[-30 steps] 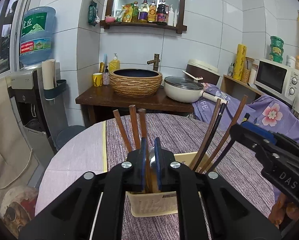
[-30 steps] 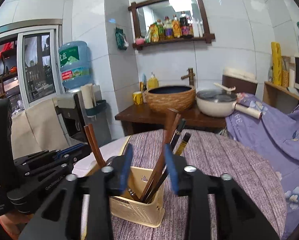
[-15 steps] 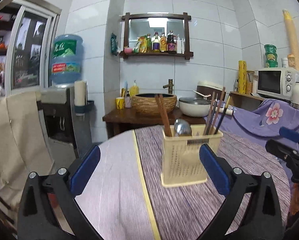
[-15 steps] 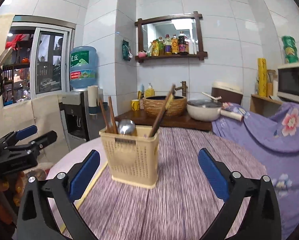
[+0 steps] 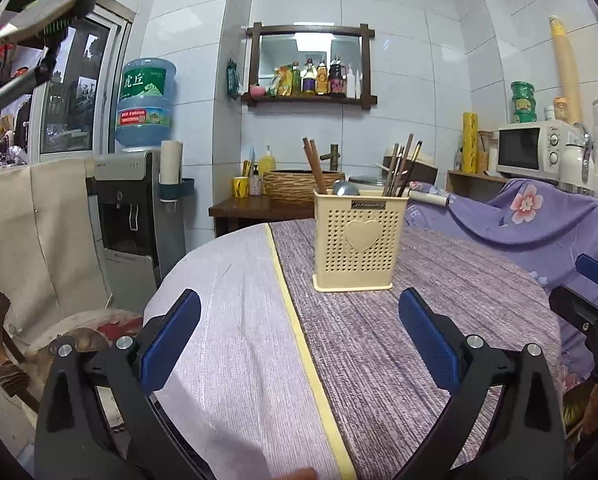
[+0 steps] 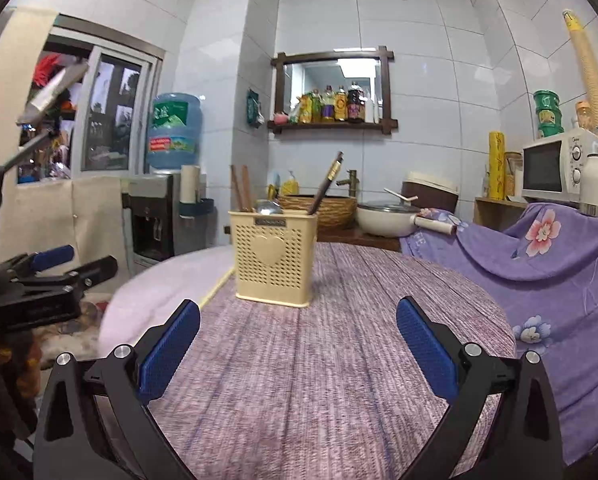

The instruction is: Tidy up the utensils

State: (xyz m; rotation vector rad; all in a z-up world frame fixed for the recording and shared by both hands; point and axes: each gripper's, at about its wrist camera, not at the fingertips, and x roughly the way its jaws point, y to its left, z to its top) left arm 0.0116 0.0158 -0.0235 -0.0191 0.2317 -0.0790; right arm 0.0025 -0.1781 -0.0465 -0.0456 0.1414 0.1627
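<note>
Yellow plastic utensil caddy (image 5: pixel 357 248) (heart on the front) sits on the table (image 5: pixel 439 292) well ahead of both sets of fingers, chopsticks (image 5: pixel 399 168) and spoon (image 5: pixel 345 189) in it, left gripper (image 5: pixel 299 344) and right gripper (image 6: pixel 297 348) both spread wide, holding nothing.

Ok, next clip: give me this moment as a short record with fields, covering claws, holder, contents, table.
left claw: open, empty, back from the holder
right claw: open, empty, back from the holder
utensil holder: cream, perforated, heart on front, upright on the purple table cover
contents: brown chopsticks at left, metal spoon in the middle, darker chopsticks at right
loose utensils on table: none visible
task status: appears finished
</note>
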